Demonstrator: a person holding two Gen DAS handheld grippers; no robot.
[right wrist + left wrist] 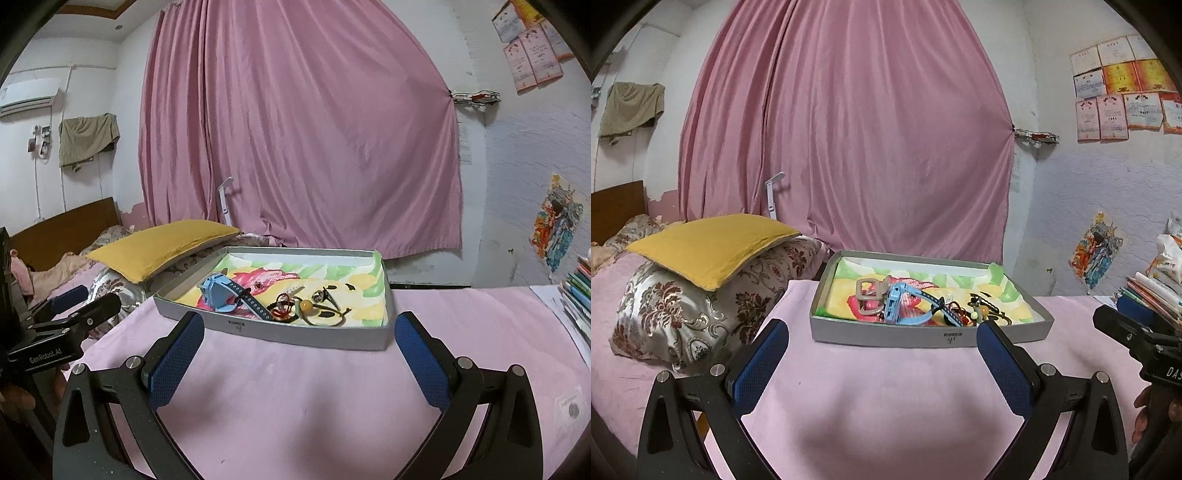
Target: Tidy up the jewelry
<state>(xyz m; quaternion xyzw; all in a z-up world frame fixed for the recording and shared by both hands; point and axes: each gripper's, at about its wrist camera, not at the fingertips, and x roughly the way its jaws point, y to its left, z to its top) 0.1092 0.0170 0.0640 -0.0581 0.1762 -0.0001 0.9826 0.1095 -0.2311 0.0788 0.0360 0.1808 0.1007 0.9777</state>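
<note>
A shallow grey tray [886, 336] with a colourful paper lining sits on the pink cloth; it also shows in the right wrist view [317, 338]. In it lie a blue watch [897, 304] [221, 293], a beige clip [868, 295], and tangled dark cords and a bead [979, 312] [306, 306]. My left gripper [882, 332] is open and empty, just short of the tray's front wall. My right gripper [299, 325] is open and empty, also in front of the tray.
A yellow pillow [713, 247] on a patterned pillow [683, 317] lies left of the tray. A book stack [1152, 288] stands at the right edge. A pink curtain [849, 129] hangs behind. The pink cloth [295, 406] spreads in front.
</note>
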